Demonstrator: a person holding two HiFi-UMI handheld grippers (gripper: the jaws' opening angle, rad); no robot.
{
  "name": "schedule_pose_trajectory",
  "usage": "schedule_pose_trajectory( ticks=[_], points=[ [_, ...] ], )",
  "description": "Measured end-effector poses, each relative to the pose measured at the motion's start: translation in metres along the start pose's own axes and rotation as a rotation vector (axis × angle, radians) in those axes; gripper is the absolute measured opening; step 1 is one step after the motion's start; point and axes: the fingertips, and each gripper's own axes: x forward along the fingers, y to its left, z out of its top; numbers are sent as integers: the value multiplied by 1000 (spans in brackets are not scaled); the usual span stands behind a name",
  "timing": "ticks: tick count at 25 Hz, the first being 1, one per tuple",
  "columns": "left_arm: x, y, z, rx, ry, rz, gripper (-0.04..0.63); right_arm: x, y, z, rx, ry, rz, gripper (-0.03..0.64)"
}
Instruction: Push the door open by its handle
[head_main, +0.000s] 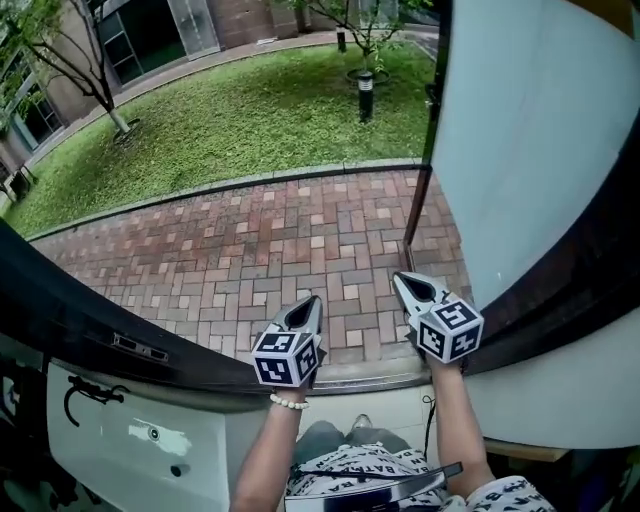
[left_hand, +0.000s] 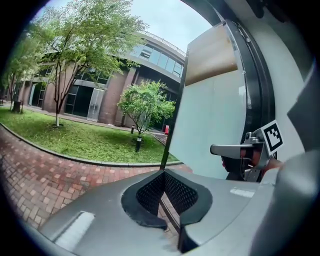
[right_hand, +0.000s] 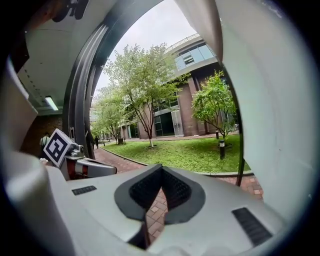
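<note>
The door, a frosted white panel in a dark frame, stands swung outward at the right, over the brick paving. It also shows in the left gripper view as the door and fills the right side of the right gripper view as the door. I can make out no handle on it. My left gripper and right gripper hang side by side over the threshold, pointing outside. Both are shut and empty, seen as the left gripper and the right gripper. Neither touches the door.
A second white leaf with a dark rail and a black hooked fitting lies at the lower left. Beyond the threshold are brick paving, a lawn, a short lamp post and trees.
</note>
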Motion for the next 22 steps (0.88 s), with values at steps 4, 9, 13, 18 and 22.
schedule_pose_trajectory(
  ticks=[4, 9, 13, 18, 22],
  points=[
    [-27, -8, -16, 3, 16, -12, -11, -25, 20, -11, 30, -2, -11, 3],
    [-81, -14, -42, -8, 11, -28, -11, -64, 71, -29, -2, 15, -9, 3],
    [-141, -19, -74, -17, 12, -27, -11, -98, 124, -65, 3, 57, -30, 3],
    [-224, -33, -117, -34, 14, -33, -11, -142, 202, -91, -10, 81, -30, 3],
    [-288, -49, -148, -44, 28, -46, -11, -186, 261, -107, -7, 92, -28, 3]
  ],
)
